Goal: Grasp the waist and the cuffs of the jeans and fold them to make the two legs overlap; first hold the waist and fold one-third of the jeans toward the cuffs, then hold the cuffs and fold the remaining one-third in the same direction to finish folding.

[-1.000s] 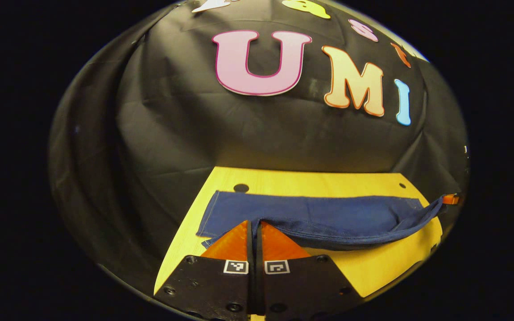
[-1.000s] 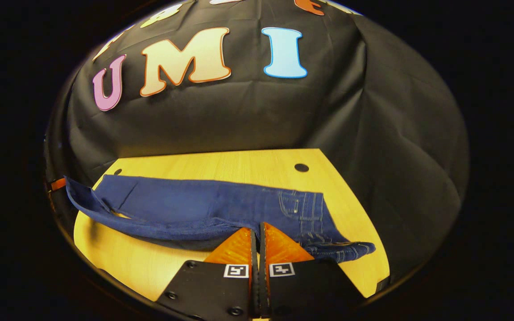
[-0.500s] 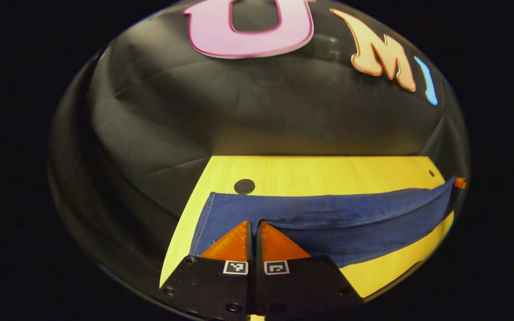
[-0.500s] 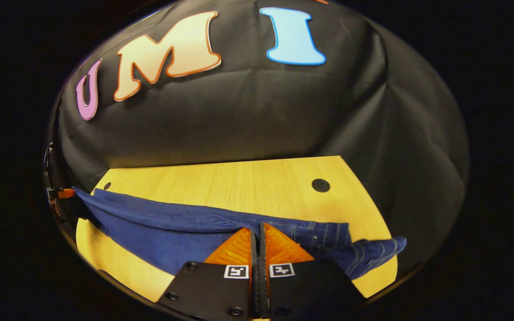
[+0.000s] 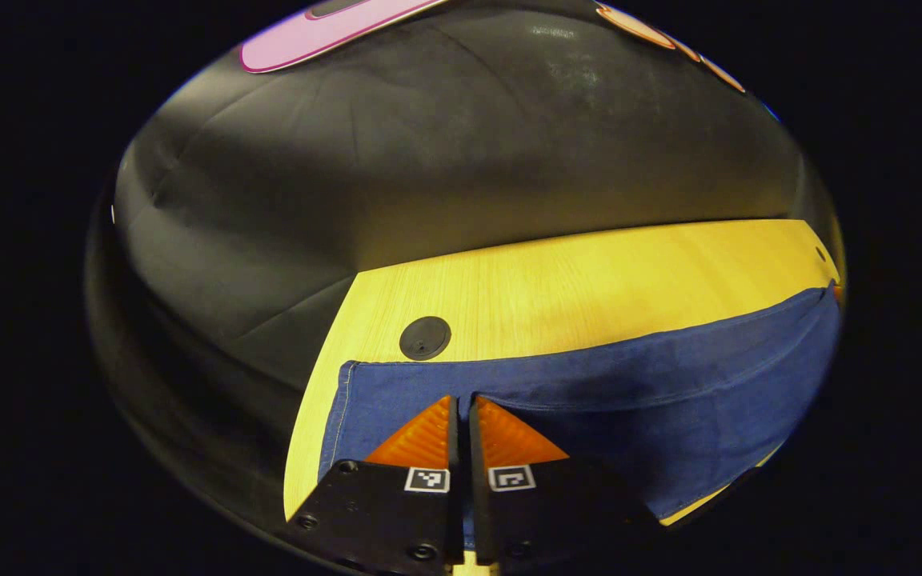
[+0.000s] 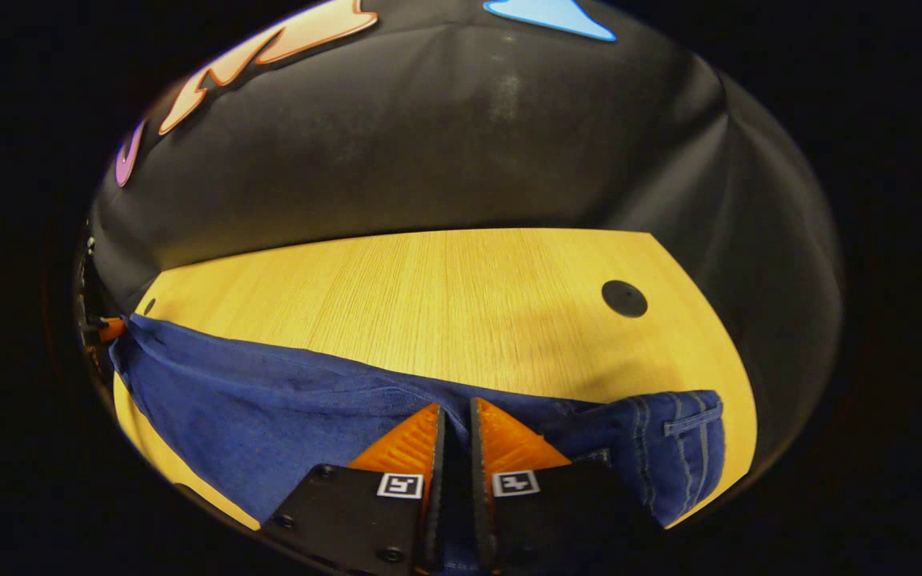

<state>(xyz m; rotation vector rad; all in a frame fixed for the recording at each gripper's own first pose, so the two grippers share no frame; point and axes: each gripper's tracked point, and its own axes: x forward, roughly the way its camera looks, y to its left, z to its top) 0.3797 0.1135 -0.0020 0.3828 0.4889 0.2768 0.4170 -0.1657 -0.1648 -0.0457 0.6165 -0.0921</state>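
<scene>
Dark blue jeans [image 5: 669, 376] lie lengthwise across the yellow wooden table [image 5: 589, 272], doubled over with one leg on the other. My left gripper [image 5: 463, 398] is low over the cuff end, shut on the denim's long edge, with cloth showing in the thin gap between its fingers. At the waist end, where a pocket [image 6: 689, 432] and seams show, my right gripper [image 6: 455, 402] pinches the jeans [image 6: 253, 408] the same way, its gap a little wider. In the right gripper view the left gripper [image 6: 111, 328] appears at the far left, at the cuff corner.
Bare table [image 6: 429, 296] stretches beyond the jeans to the black cloth wall. A round dark cable hole [image 5: 425, 338] sits just past the cuff corner; another hole [image 6: 623, 298] lies beyond the waist end.
Both grippers carried the lifted long edge of the jeans forward and down. The hanging fold has flattened onto the far leg, and the right gripper's finger gap has widened slightly.
</scene>
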